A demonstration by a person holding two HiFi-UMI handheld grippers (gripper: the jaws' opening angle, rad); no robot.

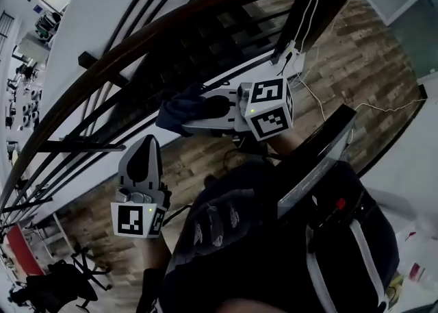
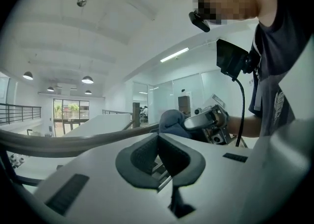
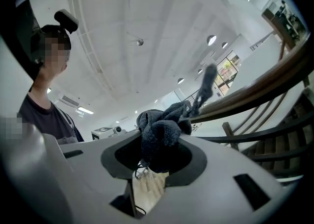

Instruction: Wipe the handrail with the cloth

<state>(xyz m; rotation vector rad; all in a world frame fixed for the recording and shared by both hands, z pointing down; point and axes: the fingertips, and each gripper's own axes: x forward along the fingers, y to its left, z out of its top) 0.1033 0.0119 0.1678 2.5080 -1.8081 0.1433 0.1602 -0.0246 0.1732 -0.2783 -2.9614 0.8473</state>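
With the right gripper (image 1: 202, 109) clamped on the bunched cloth (image 1: 179, 114) and the left gripper (image 1: 145, 148) closed empty, friction on the handrail (image 1: 137, 39) may pull the cloth out.

Dk blue cloth (image 1: 179, 111), bunched, clamped in R gripper (image 1: 204, 110), just below curved dk wood handrail (image 1: 157, 31); contact unclear.

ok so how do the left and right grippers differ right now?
The right gripper's tongs are clamped on the dark cloth; the left gripper's tongs are closed on nothing. In the head view the right gripper lies sideways, nearer the handrail; the left gripper sits lower, pointing up toward it. Shared: both are shut and carry a marker cube.
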